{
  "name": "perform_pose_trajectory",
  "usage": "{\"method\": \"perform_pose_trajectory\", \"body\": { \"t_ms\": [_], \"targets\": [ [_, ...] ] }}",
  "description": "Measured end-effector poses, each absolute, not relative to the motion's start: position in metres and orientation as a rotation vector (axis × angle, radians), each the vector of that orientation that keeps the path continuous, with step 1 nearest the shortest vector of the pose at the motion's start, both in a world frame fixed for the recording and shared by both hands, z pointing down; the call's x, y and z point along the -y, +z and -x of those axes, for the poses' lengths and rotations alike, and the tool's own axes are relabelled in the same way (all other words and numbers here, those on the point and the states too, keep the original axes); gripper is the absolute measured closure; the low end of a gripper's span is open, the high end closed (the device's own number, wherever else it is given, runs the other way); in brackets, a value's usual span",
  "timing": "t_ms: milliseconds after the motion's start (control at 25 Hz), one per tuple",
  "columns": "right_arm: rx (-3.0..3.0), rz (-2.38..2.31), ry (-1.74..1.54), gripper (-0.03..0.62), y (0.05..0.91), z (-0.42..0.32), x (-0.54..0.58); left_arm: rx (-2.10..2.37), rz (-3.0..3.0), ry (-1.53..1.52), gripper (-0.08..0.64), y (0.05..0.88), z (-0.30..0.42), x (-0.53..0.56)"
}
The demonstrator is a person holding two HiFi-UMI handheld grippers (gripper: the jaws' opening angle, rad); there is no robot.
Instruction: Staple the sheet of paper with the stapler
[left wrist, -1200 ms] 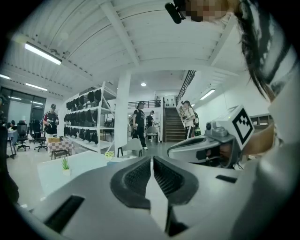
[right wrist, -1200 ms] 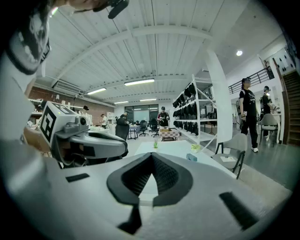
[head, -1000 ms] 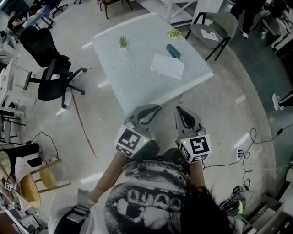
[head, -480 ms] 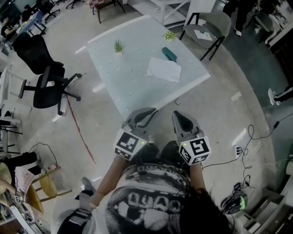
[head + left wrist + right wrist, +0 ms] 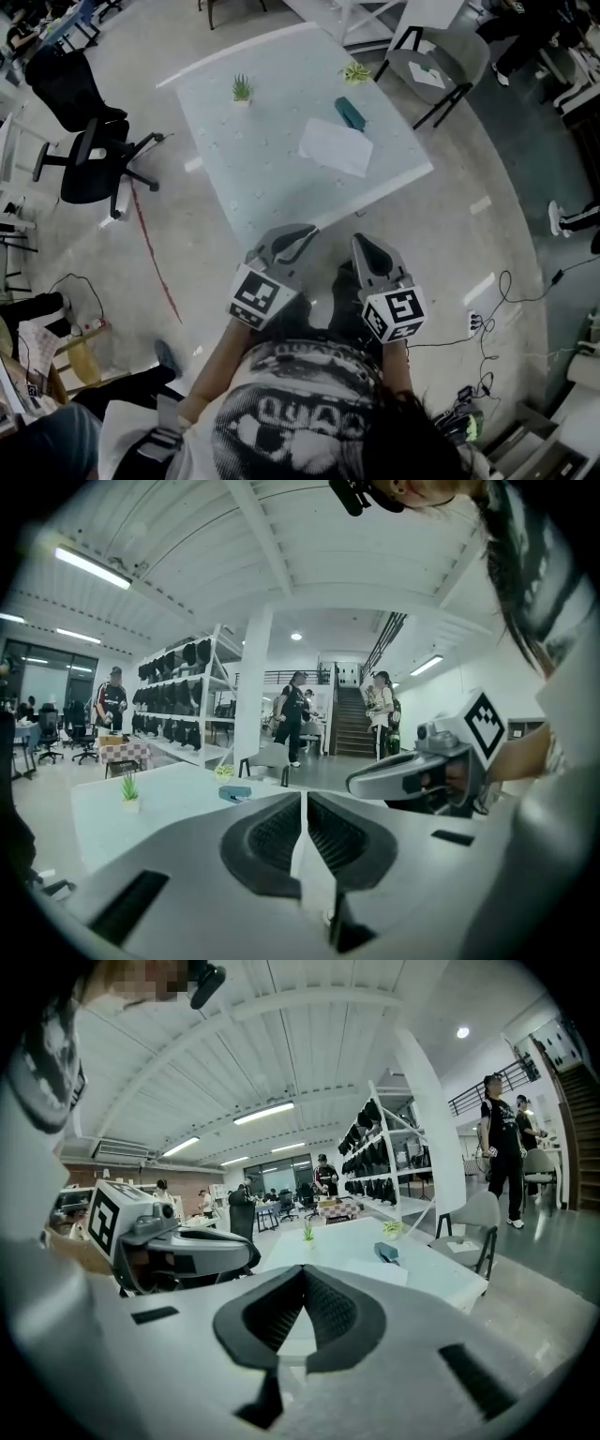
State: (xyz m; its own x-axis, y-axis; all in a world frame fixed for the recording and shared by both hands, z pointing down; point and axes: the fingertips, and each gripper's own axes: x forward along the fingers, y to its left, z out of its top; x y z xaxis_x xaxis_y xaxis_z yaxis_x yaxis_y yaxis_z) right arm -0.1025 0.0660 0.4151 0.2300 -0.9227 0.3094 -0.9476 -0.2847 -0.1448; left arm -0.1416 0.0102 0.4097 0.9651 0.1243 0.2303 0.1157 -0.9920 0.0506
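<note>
Left tool point(image 5: 302, 232): jaws together, nothing between. Right tool point(image 5: 362, 241): jaws together, also empty. Both side by side, near each other, tips just short of table point(image 5: 253, 169) near edge, pointing toward it. Sheet of paper point(image 5: 336, 146) flat on table, ahead of right tool, well apart. Stapler point(image 5: 350, 112) just beyond sheet. Small plant point(image 5: 242, 89) ahead of left tool, farther back; second plant point(image 5: 355, 71) beyond stapler.

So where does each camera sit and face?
Head view: on the head, steeply down at table, sheet of paper, stapler; shows left gripper, right gripper, shirt.
Left gripper view: on that gripper, along shut jaws toward table; shows right gripper.
Right gripper view: likewise, shut jaws; shows left gripper.
Shared: all three show the stapler.
</note>
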Motion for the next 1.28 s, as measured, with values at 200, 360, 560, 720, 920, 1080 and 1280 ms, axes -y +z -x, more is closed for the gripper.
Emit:
{"method": "perform_pose_trajectory", "body": {
  "t_ms": [200, 360, 560, 720, 920, 1080, 1280],
  "targets": [
    [1.941, -2.329, 0.556, 0.598, 0.426, 0.049, -0.053, -0.019, -3.074, 0.419, 0.543, 0.418, 0.103, 0.003],
    [2.022, -2.255, 0.572, 0.598, 0.431, -0.013, -0.045, 0.129, -3.075, 0.443, 0.543, 0.42, 0.052, 0.011],
    [2.163, -2.095, 0.57, 0.598, 0.429, -0.078, -0.034, 0.347, -3.053, 0.441, 0.543, 0.412, -0.001, 0.01],
    [2.246, -1.984, 0.599, 0.6, 0.44, -0.115, -0.031, 0.504, -3.004, 0.457, 0.543, 0.413, -0.027, 0.006],
    [2.314, -1.867, 0.644, 0.6, 0.459, -0.14, -0.032, 0.668, -2.944, 0.481, 0.543, 0.417, -0.04, 0.004],
    [2.34, -1.795, 0.701, 0.598, 0.477, -0.149, -0.031, 0.758, -2.91, 0.535, 0.543, 0.421, -0.041, 0.001],
    [2.344, -1.733, 0.763, 0.6, 0.503, -0.157, -0.021, 0.818, -2.886, 0.582, 0.543, 0.424, -0.044, 0.002]
  ]
}}
